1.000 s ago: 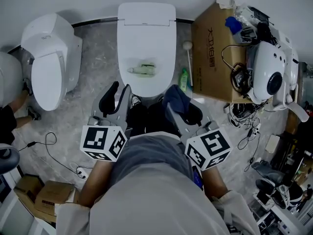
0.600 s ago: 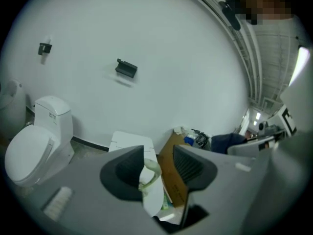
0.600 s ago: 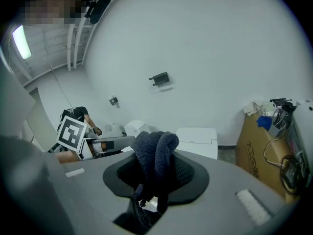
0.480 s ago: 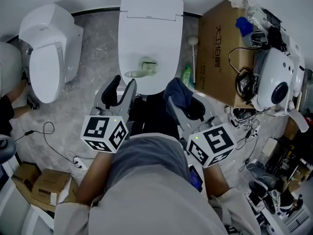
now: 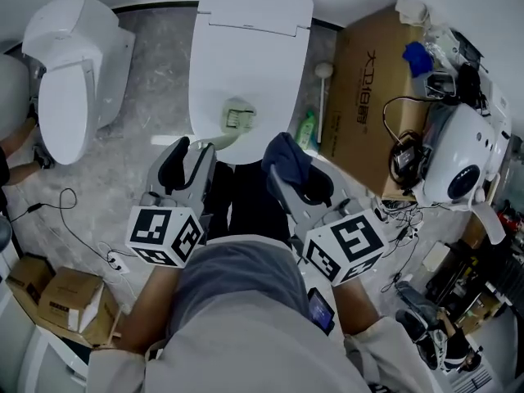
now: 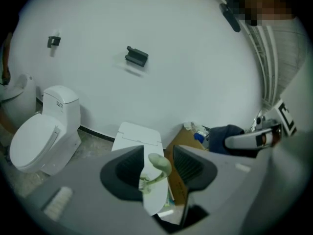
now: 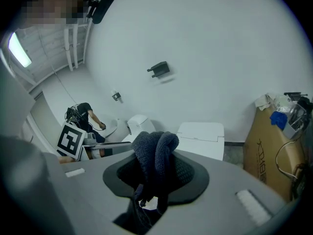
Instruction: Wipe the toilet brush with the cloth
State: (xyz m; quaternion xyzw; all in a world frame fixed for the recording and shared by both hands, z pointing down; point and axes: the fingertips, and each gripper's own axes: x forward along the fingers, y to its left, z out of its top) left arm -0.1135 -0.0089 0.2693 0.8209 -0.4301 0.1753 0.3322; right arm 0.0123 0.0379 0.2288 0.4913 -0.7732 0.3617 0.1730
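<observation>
The toilet brush [image 5: 233,118] is pale green plastic, with a curved handle and a blocky bristled head; it lies on the smooth white closed lid of the toilet [image 5: 254,39], and in the left gripper view it shows in the gap between that gripper's ribbed dark pads; the left gripper [image 5: 190,150] stands with its jaws wide, touching nothing that I can make out; the right gripper [image 5: 293,170] is clamped on the cloth [image 7: 155,158], a dark blue knitted rag bunched into a fat loop over the jaw tips, with a tail hanging below. Against a second ago, the left gripper's tips stand closer to the handle end of the brush, and the cloth is held the same way. A second toilet [image 5: 70,80] sits to the left; a green bottle [image 5: 307,129] and a cardboard box [image 5: 368,113] lie to the right of the bowl; the cloth hides the right gripper's fingertips in the head view.
</observation>
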